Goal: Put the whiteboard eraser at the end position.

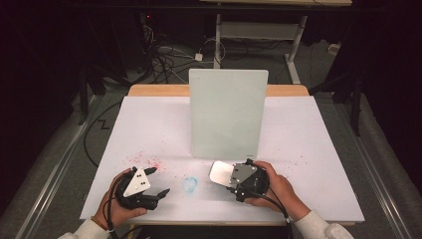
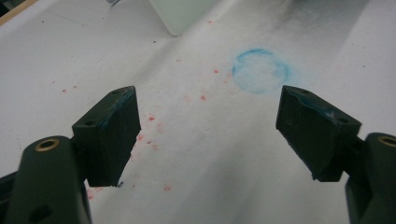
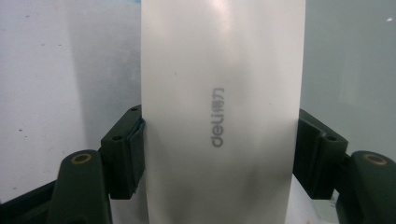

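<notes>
Right gripper (image 1: 238, 175), lower centre, jaws clamped on eraser (image 3: 223, 112) below board (image 1: 226, 113); left gripper (image 1: 158, 180) jaws apart over bare table (image 1: 308, 149).

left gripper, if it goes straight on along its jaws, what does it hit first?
Likely the blue ring stain on the white table sheet; the left gripper is open and empty, tilted down at it. The upright white board stands farther off, to the side.

- The left gripper (image 1: 160, 180) is black, with a grey three-cornered plate on top that has small dots, maybe screws.
- The right gripper (image 1: 238, 169) is black too, with the same kind of grey plate.
- Each jaw is a dark block with tiny holes and a brass ring behind it.
- Black cables trail from both.
- The sleeves look light grey.
</notes>
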### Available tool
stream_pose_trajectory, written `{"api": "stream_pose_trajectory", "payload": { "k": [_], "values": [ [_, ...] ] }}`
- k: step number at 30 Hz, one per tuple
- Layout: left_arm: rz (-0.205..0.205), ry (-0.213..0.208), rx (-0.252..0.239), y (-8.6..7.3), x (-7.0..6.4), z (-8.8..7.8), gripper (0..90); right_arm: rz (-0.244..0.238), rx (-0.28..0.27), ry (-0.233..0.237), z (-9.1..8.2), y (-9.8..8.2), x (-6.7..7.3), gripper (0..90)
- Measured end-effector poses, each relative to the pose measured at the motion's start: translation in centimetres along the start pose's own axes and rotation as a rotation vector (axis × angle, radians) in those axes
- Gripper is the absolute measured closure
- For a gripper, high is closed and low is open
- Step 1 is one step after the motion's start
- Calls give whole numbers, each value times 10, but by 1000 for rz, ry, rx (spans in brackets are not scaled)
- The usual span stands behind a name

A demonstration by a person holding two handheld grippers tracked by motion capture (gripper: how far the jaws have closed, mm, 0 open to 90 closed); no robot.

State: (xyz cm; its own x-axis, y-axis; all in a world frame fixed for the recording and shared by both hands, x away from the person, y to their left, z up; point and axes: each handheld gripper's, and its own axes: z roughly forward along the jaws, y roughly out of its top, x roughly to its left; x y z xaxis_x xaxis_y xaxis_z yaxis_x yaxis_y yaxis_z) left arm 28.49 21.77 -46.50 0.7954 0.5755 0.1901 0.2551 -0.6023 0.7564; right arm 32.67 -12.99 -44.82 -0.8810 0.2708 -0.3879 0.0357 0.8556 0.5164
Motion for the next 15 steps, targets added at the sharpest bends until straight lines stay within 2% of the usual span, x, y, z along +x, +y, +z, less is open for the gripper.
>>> {"api": "stream_pose_trajectory", "payload": {
  "k": [5, 12, 15],
  "values": [
    [-1, -2, 2, 0, 0, 0, 210, -31, 26, 54, 8, 5, -1, 309],
    [-1, -4, 3, -1, 0, 1, 210, -22, 11, 123, 12, 8, -4, 309],
    [4, -7, 9, -1, -1, 1, 210, -41, 10, 142, 13, 11, -2, 309]
  ]
}}
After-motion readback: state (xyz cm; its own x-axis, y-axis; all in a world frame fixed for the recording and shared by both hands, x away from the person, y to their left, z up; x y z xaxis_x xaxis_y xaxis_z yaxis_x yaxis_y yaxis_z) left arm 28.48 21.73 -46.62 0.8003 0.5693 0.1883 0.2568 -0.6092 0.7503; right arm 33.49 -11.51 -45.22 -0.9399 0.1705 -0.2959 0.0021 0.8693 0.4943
